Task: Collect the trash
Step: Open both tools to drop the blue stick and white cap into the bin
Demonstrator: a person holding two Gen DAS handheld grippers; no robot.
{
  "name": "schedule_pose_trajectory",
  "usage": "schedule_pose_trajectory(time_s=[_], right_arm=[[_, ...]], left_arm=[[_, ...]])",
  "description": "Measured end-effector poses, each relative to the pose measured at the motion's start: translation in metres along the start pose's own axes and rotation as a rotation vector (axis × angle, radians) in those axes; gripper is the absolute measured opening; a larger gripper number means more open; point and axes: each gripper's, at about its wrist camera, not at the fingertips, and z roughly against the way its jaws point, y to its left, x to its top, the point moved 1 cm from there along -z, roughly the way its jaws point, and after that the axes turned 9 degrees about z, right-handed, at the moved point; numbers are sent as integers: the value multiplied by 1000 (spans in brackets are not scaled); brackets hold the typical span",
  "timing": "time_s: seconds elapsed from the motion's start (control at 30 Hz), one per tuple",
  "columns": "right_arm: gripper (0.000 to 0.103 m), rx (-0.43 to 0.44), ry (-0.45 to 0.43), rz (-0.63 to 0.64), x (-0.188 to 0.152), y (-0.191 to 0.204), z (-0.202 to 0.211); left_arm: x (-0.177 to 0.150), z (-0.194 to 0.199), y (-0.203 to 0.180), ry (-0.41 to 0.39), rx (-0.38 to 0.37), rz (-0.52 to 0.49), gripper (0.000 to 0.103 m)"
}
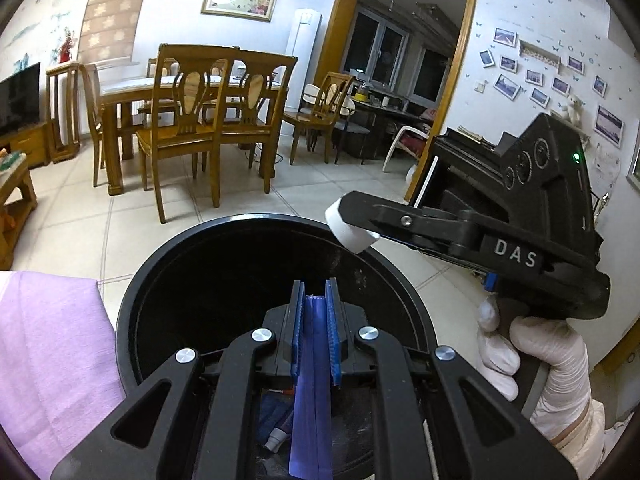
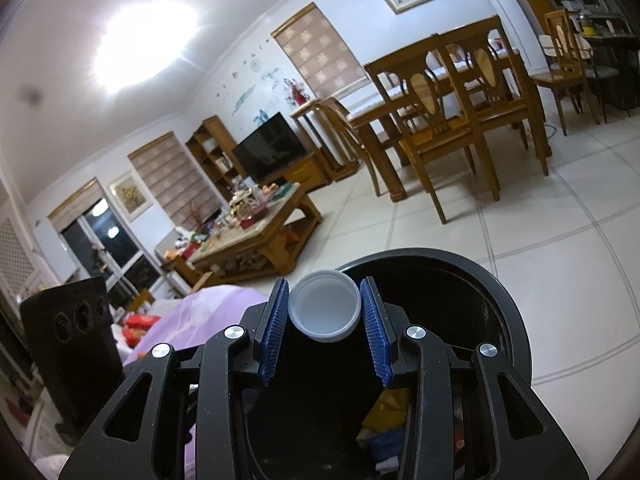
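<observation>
Left wrist view: left gripper (image 1: 316, 308) over the open mouth of a black trash bin (image 1: 132, 280), clamped on a purple wrapper (image 1: 312, 400) that hangs down between the blue pads (image 1: 296, 332) into the bin. At 2 o'clock from it, right gripper (image 1: 352, 226) reaching in from the right, held by a gloved hand (image 1: 532, 360), pinching a white cap (image 1: 349, 229) just above the bin's far rim. Inside the bin, near 6 o'clock, a small tube (image 1: 276, 438) and other scraps, too dark to tell apart. Purple cloth (image 1: 52, 344) at 9 o'clock, just beside the bin. Tiled floor (image 1: 132, 216) beyond, with wooden chairs (image 1: 188, 128) around a dining table at 11 o'clock.

Right wrist view: right gripper (image 2: 325, 307) closed on the white cap (image 2: 325, 308), hollow side facing the camera, pads touching it at 3 and 9 o'clock. Trash bin (image 2: 516, 320) directly below, colourful litter (image 2: 384, 424) showing at its bottom near 5 o'clock. Body of the left gripper (image 2: 72, 344) at 9 o'clock. Cluttered coffee table (image 2: 260, 236) at 11 o'clock, well apart from the bin.
</observation>
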Motion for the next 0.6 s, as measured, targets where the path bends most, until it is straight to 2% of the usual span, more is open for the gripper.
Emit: schedule_pose_trajectory(time_s=[0.23,0.27,0.3,0.37,0.4,0.43,0.47,0.53,0.6], right_arm=[[39,-4,0,-14,-2,-3,-6],[43,-6,-2,-17,-3,-5,-7],[53,-9,-6,-21,-4,-7,-7],[60,-12,-21,-31,-4,-6,-4],[64,-13,-24,-32,-5,-7,-4],[67,-18,-31,-33,-5,-7,-2],[72,-21,-36,-35,-5,-7,-1],[73,-22,-50,-43,-6,-9,2],[81,-24,-58,-50,-7,-10,4]], left_arm=[[3,-8,-9,7,4,-9,15],[4,-8,-9,9,6,-13,15],[4,-8,-11,12,9,-16,19],[3,-10,-13,14,37,-23,46],[3,-7,-14,-2,66,-26,77],[3,-4,-14,-24,81,-28,92],[3,2,-15,-56,90,-33,92],[4,6,-16,-60,102,-35,95],[4,8,-17,-57,134,-40,98]])
